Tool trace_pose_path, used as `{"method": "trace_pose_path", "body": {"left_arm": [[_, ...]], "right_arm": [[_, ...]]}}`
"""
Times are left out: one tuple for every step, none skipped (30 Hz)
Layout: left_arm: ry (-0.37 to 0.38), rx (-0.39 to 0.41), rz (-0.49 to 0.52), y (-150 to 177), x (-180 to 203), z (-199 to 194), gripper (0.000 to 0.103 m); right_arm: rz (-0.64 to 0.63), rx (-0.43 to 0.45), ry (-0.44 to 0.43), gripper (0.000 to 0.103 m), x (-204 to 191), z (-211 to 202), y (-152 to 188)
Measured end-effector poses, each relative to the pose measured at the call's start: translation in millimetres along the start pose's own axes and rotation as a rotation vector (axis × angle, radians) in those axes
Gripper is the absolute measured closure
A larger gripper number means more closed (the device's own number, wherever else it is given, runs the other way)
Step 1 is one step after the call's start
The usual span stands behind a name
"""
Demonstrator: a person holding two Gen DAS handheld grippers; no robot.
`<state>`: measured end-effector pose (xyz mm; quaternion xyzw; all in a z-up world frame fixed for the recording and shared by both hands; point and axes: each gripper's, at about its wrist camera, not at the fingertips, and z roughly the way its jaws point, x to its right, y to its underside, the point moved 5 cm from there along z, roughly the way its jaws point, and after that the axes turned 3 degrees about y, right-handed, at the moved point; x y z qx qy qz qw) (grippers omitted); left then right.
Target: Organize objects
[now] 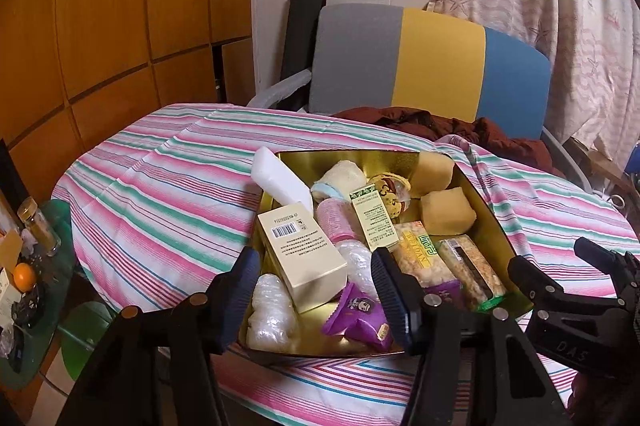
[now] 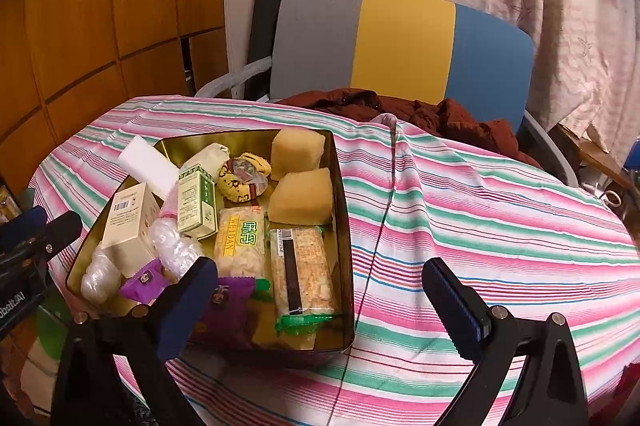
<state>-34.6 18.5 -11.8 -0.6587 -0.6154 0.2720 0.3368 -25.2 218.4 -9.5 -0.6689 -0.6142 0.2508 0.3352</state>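
Left wrist view showed my left tongs (image 1: 314, 290) spread wide and empty, hovering over the near end of the gold tin (image 1: 486, 209), which sat on the striped tabletop (image 1: 160, 185). My right tongs (image 2: 320, 300) were likewise wide apart with nothing between them, poised near the tin's near right corner, one finger over it and the other over bare cloth.

Almost everything I could see was already in the tin: the cream box (image 1: 300, 258) with a barcode, a green-labelled box (image 1: 372, 214), two yellow sponges (image 2: 298, 147), a rolled cloth (image 1: 344, 177), a patterned bundle (image 2: 242, 175), two rice-cracker packs (image 2: 302, 272), a couple of bubble-wrapped lumps (image 1: 272, 310) and the purple snack packets (image 1: 356, 314). A white foam block (image 2: 146, 163) leaned over the far left rim, half in and half out (not really settled, I judged).

The cloth around the tin held no stray items in either view, so gathering looked essentially done. What remained, as far as I could tell, was tidying: seating the foam block properly and perhaps straightening the jumble. Whether a lid was meant to go on I could not tell; none was visible.
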Motion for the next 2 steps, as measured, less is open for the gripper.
{"method": "trace_pose_path", "body": {"left_arm": [[0.000,0.001,0.003,0.3,0.3,0.0,0.044],[-0.002,0.001,0.005,0.4,0.4,0.2,0.044]], "right_arm": [[0.000,-0.001,0.001,0.000,0.1,0.1,0.1],[0.000,-0.001,0.001,0.000,0.3,0.2,0.1]]}}
